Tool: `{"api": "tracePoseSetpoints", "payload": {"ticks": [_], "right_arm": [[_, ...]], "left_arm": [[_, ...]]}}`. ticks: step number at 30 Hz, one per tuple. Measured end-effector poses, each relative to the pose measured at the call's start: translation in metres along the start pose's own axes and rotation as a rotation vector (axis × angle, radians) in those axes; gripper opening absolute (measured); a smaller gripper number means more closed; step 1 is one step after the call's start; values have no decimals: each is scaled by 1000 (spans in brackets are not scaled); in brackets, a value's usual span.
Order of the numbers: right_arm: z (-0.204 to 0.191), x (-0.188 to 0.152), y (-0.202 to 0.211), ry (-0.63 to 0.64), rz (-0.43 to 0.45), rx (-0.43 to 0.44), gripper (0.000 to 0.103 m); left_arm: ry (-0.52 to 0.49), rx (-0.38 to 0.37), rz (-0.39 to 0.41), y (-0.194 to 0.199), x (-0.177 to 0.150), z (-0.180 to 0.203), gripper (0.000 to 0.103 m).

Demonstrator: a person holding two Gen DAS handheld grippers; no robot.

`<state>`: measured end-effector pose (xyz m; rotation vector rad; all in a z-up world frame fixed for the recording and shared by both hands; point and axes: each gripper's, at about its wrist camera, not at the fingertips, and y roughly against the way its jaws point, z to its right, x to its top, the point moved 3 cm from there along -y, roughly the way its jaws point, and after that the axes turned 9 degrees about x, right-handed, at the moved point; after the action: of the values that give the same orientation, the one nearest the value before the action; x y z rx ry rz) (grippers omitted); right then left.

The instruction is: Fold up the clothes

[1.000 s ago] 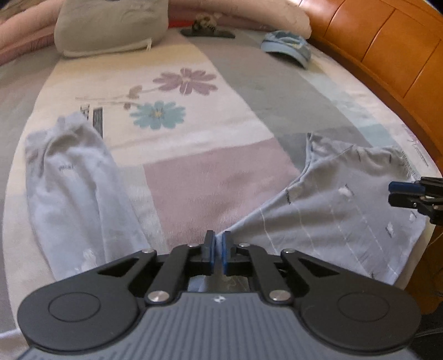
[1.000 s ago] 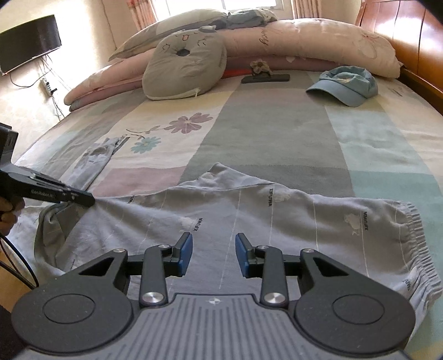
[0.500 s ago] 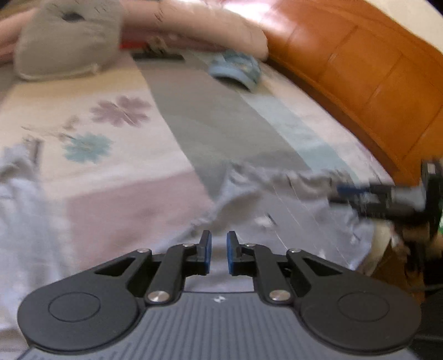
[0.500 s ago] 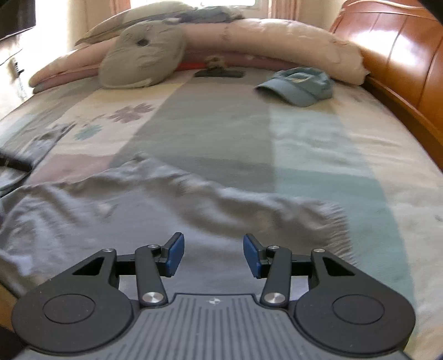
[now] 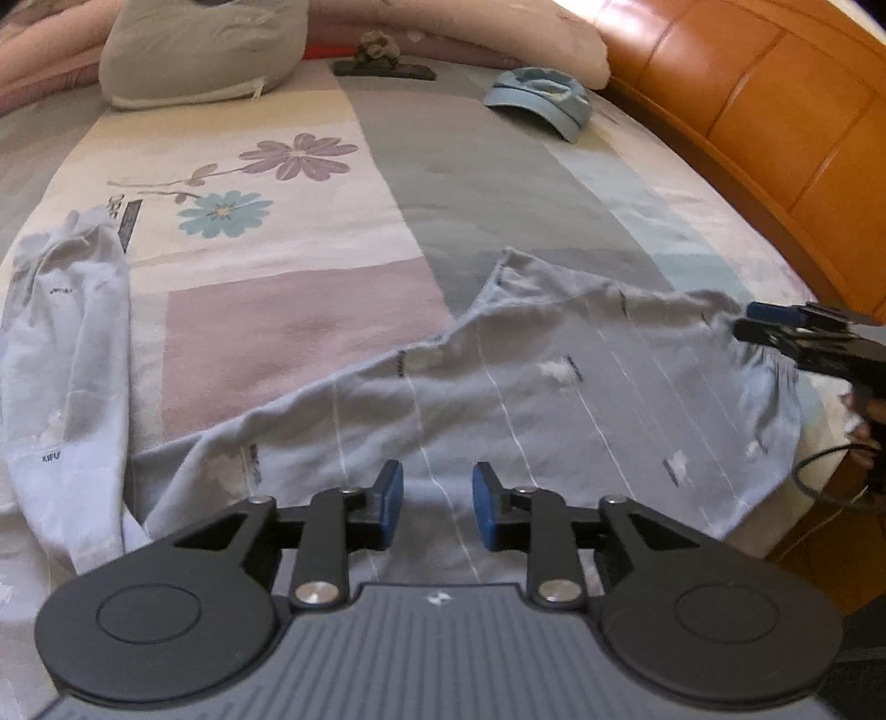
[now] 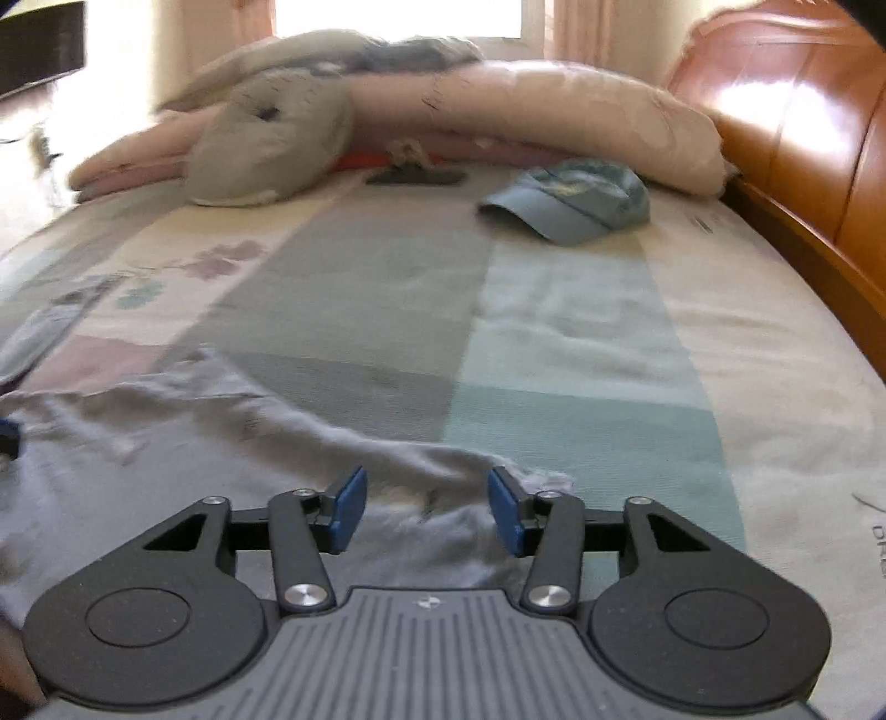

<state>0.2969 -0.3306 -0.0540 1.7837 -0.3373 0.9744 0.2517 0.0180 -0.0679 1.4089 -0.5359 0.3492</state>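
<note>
Pale grey-blue trousers [image 5: 526, 387] lie spread on the bed, one leg [image 5: 72, 360] stretched away at the left. My left gripper [image 5: 437, 498] hovers over the near part of the cloth. Its jaws are opening, and the pads press on nothing. At the right, my right gripper [image 5: 745, 321] reaches over the gathered waistband [image 5: 775, 387]. In the right wrist view the right gripper [image 6: 426, 504] sits above the trousers' [image 6: 166, 443] ruffled end, jaws opening, cloth below them but not pinched. A blue tip of the left gripper [image 6: 6, 432] shows at the left edge.
A blue cap [image 5: 542, 99] lies far right on the patchwork flower sheet [image 5: 277, 166]. A grey cushion [image 5: 205, 50], pink rolled bedding [image 6: 581, 111] and a small dark stand [image 5: 382, 63] line the far end. The wooden bed frame [image 5: 775, 138] curves along the right.
The left gripper, shut a second ago, has opened and shifted right over the trousers. The right gripper has opened wider and slid right to the waistband end.
</note>
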Motion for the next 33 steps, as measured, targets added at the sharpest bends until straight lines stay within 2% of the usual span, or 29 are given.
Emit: {"api": "tracePoseSetpoints", "payload": {"ticks": [3,5,7,11,15,19,22,24,25,28,29,33], "right_arm": [[-21,-24,10,66,-35,43,64],[-26,-47,5,84,-91,19,66],[-28,-61,2,80,-101,-5,70],[-38,-55,2,58,-81,-32,72],[-73,-33,-10,96,-44,40,74],[-106,-32,-36,135,-90,76,78],[-117,-36,-47,105,-124,41,90],[-116,-36,-49,52,-135,11,97],[-114,-37,-50,29,-141,-6,102],[-116,-37,-52,-8,-152,-42,103],[-117,-38,-52,-12,-151,-52,103],[-118,-43,-51,-45,-124,-73,103]], "left_arm": [[-52,-3,-7,-3,-13,13,33],[-74,-11,-15,-4,-25,19,41],[-96,-2,-10,0,-36,21,41],[-119,0,-1,13,-36,19,41],[-110,11,30,17,-35,7,41],[13,-45,15,12,-53,-11,45],[130,-109,2,17,-55,-27,48],[153,-105,5,22,-47,-35,54],[151,-101,14,25,-41,-39,60],[100,-96,66,37,-22,-44,80],[82,-93,82,40,-16,-45,83],[40,-84,79,38,-9,-45,84]]}}
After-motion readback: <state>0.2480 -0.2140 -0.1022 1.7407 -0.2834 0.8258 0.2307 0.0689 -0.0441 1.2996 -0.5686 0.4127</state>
